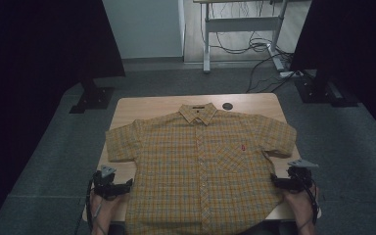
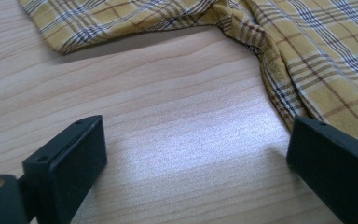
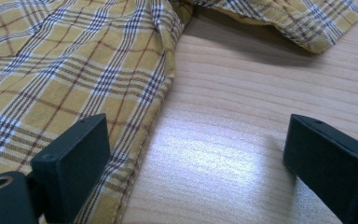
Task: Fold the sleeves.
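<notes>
both hands (image 1: 105, 208) low at near table edge, grippers (image 1: 113, 187) flanking shirt (image 1: 200, 161), jaws wide

A shirt (image 1: 200, 166) lies flat on the table (image 1: 142, 105), collar toward the far edge and hem at the near edge, with the left gripper (image 1: 111, 185) just beside its left side and the right gripper (image 1: 293, 180) beside its right side.
</notes>
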The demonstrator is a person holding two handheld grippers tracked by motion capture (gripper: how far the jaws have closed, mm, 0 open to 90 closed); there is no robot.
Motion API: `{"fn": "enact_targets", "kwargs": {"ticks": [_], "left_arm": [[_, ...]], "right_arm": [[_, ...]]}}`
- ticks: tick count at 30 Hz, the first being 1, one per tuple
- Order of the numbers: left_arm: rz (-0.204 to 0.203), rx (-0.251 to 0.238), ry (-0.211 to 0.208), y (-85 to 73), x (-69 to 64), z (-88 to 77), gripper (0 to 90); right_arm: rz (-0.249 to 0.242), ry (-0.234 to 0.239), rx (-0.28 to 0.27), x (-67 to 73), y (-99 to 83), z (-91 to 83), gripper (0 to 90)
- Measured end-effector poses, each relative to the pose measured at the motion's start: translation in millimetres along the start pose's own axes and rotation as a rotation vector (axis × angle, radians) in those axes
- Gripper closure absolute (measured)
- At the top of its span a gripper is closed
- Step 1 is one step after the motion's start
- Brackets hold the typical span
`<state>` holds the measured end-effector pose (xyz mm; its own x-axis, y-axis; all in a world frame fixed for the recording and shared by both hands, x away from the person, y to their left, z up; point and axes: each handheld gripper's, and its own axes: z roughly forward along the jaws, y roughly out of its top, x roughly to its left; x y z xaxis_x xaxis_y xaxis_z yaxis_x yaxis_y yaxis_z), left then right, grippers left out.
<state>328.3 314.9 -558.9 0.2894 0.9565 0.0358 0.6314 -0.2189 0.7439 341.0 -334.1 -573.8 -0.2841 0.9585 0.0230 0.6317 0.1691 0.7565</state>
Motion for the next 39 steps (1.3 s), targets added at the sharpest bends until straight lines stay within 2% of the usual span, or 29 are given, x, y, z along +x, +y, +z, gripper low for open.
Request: {"fn": "enact_targets", "kwargs": {"ticks": [6,15,27,39], "left_arm": [[-0.005,0.002,0.003,0.5,-0.3,0.8,3.7],[-0.005,0.004,0.002,1.1,-0.1,1.3,3.2],[-0.005,-0.009,0.012,3.6,3.2,2.2,7.4],[-0.002,-0.028,0.009,17.5,6.9,1.0,8.1]], "right_arm": [[-0.011,0.009,0.012,0.9,0.6,1.3,2.0],[-0.010,0.009,0.012,0.8,0.7,1.3,2.0],[-0.010,0.009,0.012,0.8,0.7,1.3,2.0],[-0.010,0.009,0.012,0.8,0.7,1.3,2.0]]}}
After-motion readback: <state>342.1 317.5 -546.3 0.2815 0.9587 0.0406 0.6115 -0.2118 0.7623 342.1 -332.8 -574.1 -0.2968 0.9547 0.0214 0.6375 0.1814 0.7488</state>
